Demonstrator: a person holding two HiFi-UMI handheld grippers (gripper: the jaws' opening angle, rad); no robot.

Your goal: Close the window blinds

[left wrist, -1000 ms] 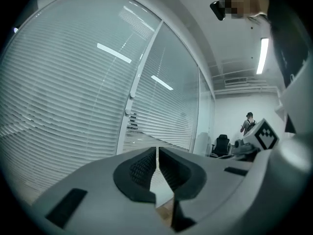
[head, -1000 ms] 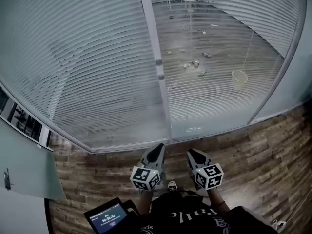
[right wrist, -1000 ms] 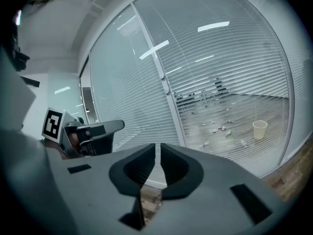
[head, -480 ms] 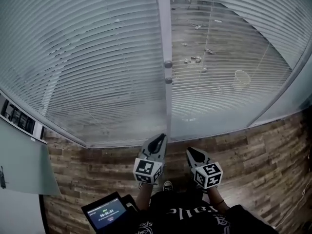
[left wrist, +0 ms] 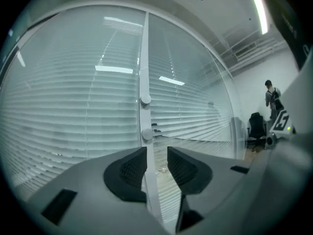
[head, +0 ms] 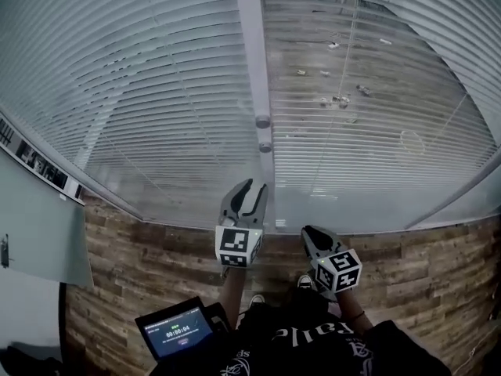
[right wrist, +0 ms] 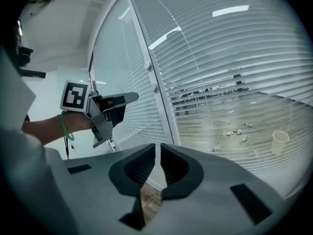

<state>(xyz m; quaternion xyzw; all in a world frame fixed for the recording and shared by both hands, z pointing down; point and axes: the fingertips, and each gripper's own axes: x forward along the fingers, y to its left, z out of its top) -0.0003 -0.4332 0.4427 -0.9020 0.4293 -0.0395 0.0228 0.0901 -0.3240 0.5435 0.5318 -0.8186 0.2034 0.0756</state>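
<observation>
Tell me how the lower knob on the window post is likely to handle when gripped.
The lower knob looks small, round and smooth, so pads may well slip on it. It sits fixed on the post, so it probably turns or slides rather than lifting away. It looks rigid and unlikely to deform.

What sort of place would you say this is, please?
Most likely an office: a glass partition wall fitted with slatted blinds, a wood-plank floor below it, and a black desk chair in the far corner under strip lights.
</observation>
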